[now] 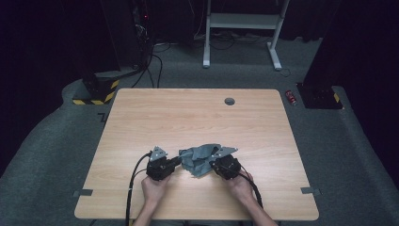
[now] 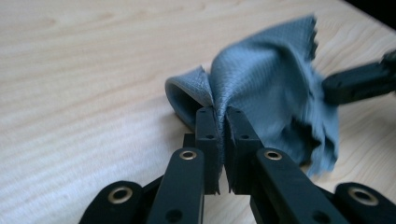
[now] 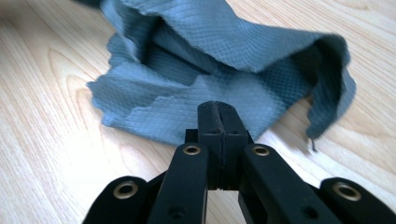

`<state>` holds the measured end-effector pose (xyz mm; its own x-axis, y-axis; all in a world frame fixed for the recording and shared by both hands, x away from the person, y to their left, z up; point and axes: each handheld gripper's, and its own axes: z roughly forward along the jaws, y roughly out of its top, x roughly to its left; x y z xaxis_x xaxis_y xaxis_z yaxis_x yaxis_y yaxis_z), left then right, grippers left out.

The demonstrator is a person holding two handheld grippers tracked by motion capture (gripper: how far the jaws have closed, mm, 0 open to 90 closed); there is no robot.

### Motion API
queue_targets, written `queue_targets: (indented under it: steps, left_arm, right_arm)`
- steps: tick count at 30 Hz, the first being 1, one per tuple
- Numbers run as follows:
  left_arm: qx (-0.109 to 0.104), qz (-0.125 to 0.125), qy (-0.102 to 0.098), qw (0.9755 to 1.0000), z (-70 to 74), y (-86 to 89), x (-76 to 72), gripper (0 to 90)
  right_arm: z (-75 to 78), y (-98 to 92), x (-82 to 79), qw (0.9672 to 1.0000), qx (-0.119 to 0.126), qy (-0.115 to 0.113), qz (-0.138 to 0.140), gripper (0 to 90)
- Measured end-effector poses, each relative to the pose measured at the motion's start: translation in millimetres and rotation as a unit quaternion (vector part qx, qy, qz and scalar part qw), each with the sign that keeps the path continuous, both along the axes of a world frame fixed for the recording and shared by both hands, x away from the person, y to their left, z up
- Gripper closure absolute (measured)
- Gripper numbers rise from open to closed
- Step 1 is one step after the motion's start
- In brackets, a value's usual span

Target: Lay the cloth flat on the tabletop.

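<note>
**Colours and patterns on record**

Cloth [image 1: 200, 159]: blue-grey, with a fine diamond-grid weave and a pinked edge. Table [image 1: 197, 117]: pale wood with long wavy grain lines; dark grey round plug near the far edge. Left gripper [image 2: 222, 122] and right gripper [image 3: 219, 112]: black jaws with brass-coloured rivets. Floor [image 1: 42, 155]: grey carpet.

Pale wooden table [image 1: 197, 117] on grey carpet [image 1: 42, 155], white desk frame [image 1: 242, 21] beyond, dark room around
</note>
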<state>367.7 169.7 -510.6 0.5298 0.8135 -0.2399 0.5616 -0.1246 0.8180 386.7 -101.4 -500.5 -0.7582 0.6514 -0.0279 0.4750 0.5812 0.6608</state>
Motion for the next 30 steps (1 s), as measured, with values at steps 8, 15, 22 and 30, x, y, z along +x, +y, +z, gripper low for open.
queue_targets:
  steps: [8,15,22,30]
  left_arm:
    - [-0.005,0.016,0.003,0.9998,18.3,0.4,24.8,85.4]
    - [0.032,0.033,0.038,0.9982,4.9,-8.6,45.6,75.3]
    - [0.039,0.037,0.042,0.9977,2.1,-3.7,21.6,50.7]
    - [0.078,0.033,0.038,0.9957,-10.3,-17.8,10.4,42.6]
  right_arm:
    - [-4.2,-16.9,-0.3,0.9998,0.004,0.006,-0.017,89.9]
    - [3.4,-14.3,-8.5,0.9996,0.025,-0.009,-0.011,80.4]
    - [6.0,18.4,-15.1,0.9990,0.028,-0.028,0.019,57.0]
    - [-3.8,39.9,-13.5,0.9993,0.005,-0.030,0.021,52.7]
